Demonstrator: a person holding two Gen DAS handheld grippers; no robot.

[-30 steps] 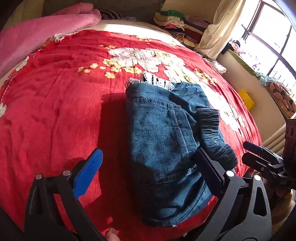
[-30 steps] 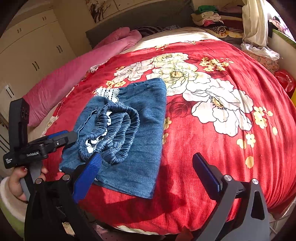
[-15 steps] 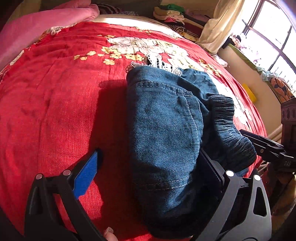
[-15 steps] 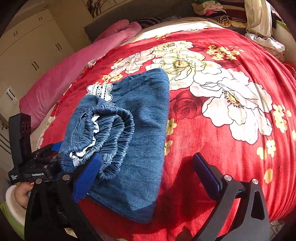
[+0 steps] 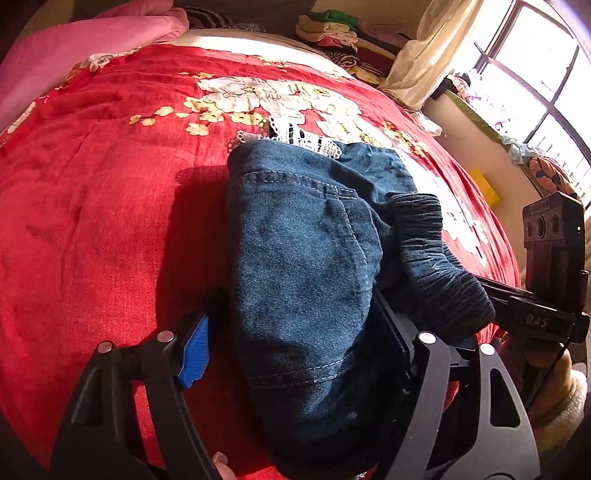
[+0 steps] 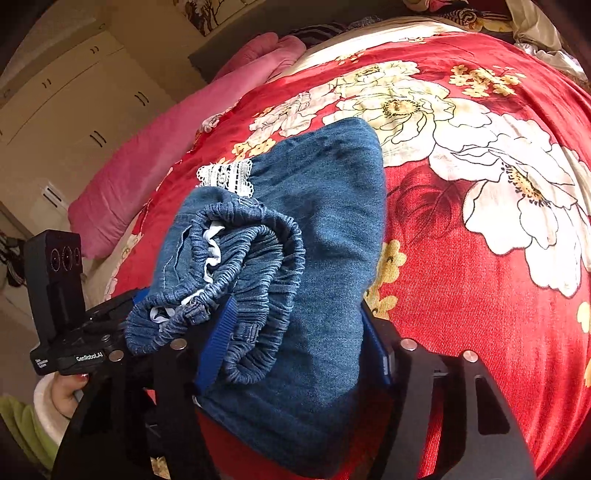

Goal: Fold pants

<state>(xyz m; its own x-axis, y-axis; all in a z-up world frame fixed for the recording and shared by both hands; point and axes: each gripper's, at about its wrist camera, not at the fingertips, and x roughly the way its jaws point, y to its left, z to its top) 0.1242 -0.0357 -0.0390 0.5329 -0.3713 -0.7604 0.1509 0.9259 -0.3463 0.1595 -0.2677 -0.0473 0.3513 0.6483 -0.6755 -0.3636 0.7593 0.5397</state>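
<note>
Folded blue denim pants [image 5: 303, 258] lie on the red floral bedspread [image 5: 92, 203], with white lace trim [image 5: 295, 134] at the far end. My left gripper [image 5: 295, 350] straddles their near end, jaws closing. Its right finger [image 5: 395, 343] rests against the denim, while the blue pad [image 5: 194, 354] stands a little off the left edge. In the right wrist view the pants [image 6: 325, 221] show their gathered elastic waistband [image 6: 251, 266]. My right gripper [image 6: 295, 350] is closing on that end, with its blue pad [image 6: 218, 343] pushed into the waistband and the other pad against the denim's right edge.
A pink quilt [image 5: 74, 48] lies along the bed's far left. Stacked clothes [image 5: 332, 26] and a pale curtain [image 5: 432, 55] sit at the back by the window [image 5: 535, 55]. Cupboards [image 6: 66, 103] stand beyond the bed. The bed's edge is right under both grippers.
Both pairs of jaws have narrowed around the near end of the pants. The right gripper has come forward and down, and the waistband now bunches over its blue pad.
</note>
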